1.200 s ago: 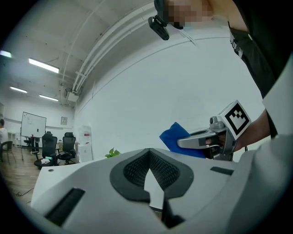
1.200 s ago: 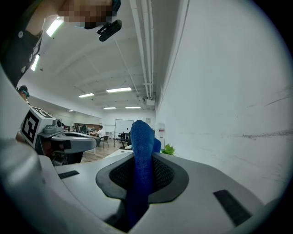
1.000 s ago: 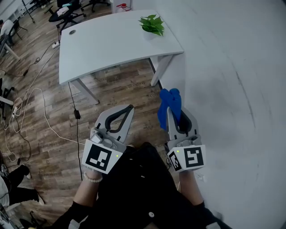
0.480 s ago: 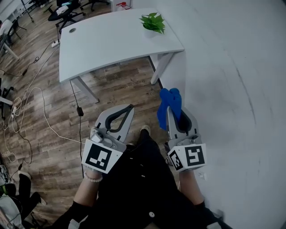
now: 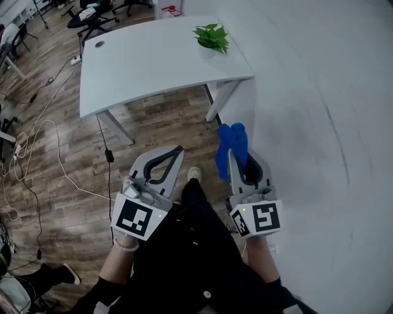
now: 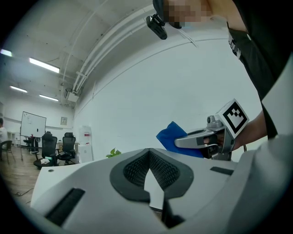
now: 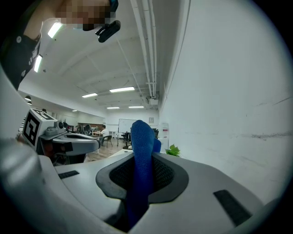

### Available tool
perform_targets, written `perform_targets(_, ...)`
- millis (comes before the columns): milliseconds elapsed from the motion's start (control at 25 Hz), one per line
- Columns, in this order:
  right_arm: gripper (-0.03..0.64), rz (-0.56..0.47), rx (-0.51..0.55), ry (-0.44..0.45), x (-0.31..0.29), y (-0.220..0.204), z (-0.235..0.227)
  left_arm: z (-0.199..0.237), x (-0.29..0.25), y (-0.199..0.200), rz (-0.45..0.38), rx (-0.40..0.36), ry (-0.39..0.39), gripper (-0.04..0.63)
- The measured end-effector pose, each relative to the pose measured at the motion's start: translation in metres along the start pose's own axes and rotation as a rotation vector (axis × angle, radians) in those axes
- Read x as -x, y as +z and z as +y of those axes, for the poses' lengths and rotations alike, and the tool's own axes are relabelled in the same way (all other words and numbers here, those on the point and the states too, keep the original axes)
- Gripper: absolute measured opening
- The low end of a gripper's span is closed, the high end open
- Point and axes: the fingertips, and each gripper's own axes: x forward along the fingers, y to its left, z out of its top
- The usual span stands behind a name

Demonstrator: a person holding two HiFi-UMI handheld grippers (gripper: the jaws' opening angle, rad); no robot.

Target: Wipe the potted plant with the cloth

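A small green potted plant [image 5: 212, 37] stands near the right end of a white table [image 5: 147, 61], well ahead of both grippers. It also shows far off as the plant [image 6: 113, 152] and the plant [image 7: 173, 150]. My right gripper [image 5: 231, 151] is shut on a blue cloth [image 5: 231, 145], which sticks up out of the jaws as the cloth [image 7: 141, 164]. The cloth [image 6: 174, 139] shows in the left gripper view too. My left gripper [image 5: 178, 149] is shut with nothing in it. Both are held at waist height, pointing level toward the table.
A white wall [image 5: 319, 122] runs close along the right. Wooden floor [image 5: 153, 132] lies between me and the table, with cables [image 5: 37, 159] trailing at the left. Office chairs [image 5: 92, 15] stand beyond the table's far left end.
The table and plant have drifted slightly in the head view as the person steps; a shoe now shows on the floor. Both grippers keep their pose and grip.
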Motion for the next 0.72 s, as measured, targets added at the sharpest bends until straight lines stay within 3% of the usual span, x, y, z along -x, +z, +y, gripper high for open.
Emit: perform_targets(720,0.087,0.037,0.060,0.079,-0.076,-0.010,-0.053,0.044,-0.086,-0.006,0.020,0.012,0.043,0.008)
